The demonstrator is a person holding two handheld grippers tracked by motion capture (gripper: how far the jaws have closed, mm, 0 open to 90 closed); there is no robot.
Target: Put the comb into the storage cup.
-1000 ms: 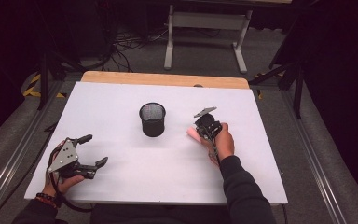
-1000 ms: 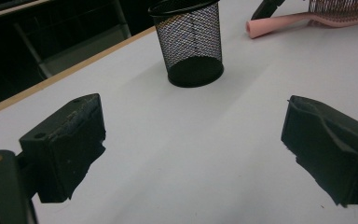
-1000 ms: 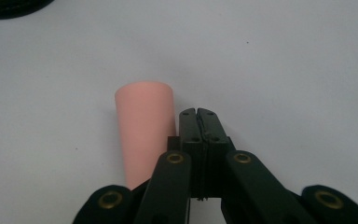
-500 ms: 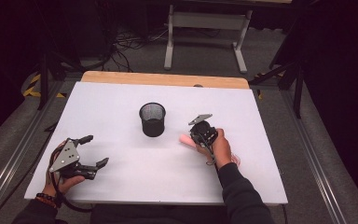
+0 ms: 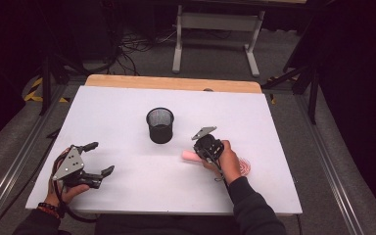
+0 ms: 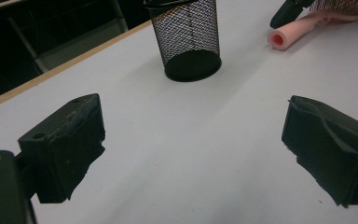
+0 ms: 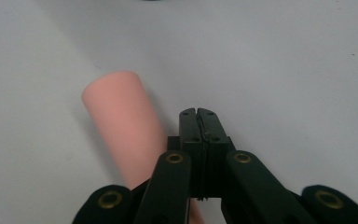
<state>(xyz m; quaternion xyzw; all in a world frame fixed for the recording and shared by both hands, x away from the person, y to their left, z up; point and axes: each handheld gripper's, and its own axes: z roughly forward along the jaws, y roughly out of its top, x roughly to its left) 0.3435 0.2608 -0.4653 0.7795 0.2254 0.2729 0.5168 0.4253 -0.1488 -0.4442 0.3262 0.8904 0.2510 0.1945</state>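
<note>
pink foam tube (image 5: pixel 190 155) is lying on the white table (image 5: pixel 127 112), just beside the right gripper (image 5: pixel 206 147) and poking out past its closed fingertips toward the person's left. in the right gripper view the tube (image 7: pixel 121 126) is running alongside the two black fingers (image 7: pixel 198 128), on their left and partly under the linkage, with its far end reaching a little beyond the tips; the fingers are pressing flat against each other with nothing between them, so the tube is sitting outside the grip. whether it is touching the gripper's body is hard to tell. the right hand (image 5: pixel 230 161) is wrapping around the gripper and resting low over the table.

black mesh pen cup (image 5: pixel 160 125) is standing upright beyond the tube, near the right fingertips but apart from them.

the left gripper (image 5: pixel 97 159) is resting near the table's front left corner, held by the left hand (image 5: pixel 66 188), with its fingers (image 6: pixel 65 149) standing wide apart and holding nothing. in the left gripper view, the cup (image 6: pixel 189 39) is sitting well ahead between the two spread pads, and the tube's hollow end (image 6: pixel 289 35) is showing farther off, ahead of the right-side pad.
</note>
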